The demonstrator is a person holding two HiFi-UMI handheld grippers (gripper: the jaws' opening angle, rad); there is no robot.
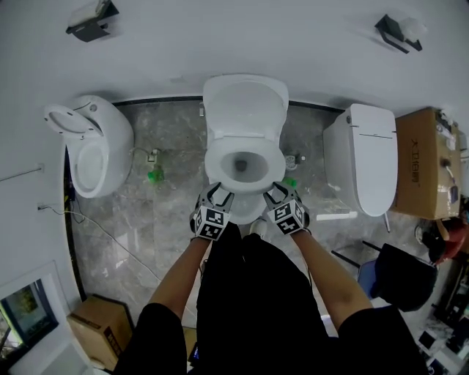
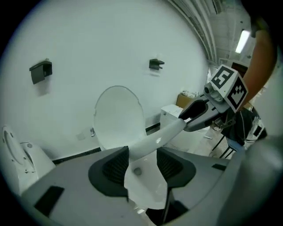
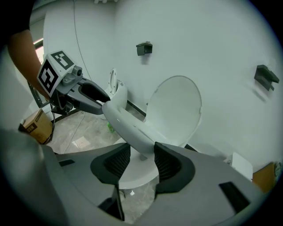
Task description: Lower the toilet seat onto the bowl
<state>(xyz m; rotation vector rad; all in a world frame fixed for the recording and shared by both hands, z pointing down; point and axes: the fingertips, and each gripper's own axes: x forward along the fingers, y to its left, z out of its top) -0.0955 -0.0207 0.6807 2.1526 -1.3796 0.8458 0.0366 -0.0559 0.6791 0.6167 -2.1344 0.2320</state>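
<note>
Being held by its front rim, the toilet seat (image 1: 218, 162) is kept tilted just above the bowl (image 3: 132, 174) at frame centre.

Both forearms (image 1: 179, 282) are stretched forward from the lower edge; the left gripper (image 1: 220, 192) and right gripper (image 1: 280, 189) are each clamped on the seat's rim, the lid (image 1: 245, 102) upright behind. Three toilets (image 1: 99, 150) are counted, two wall brackets (image 1: 91, 22) and two cardboard boxes (image 1: 425, 165). Grey floor (image 1: 172, 198) is left open at either side.
</note>
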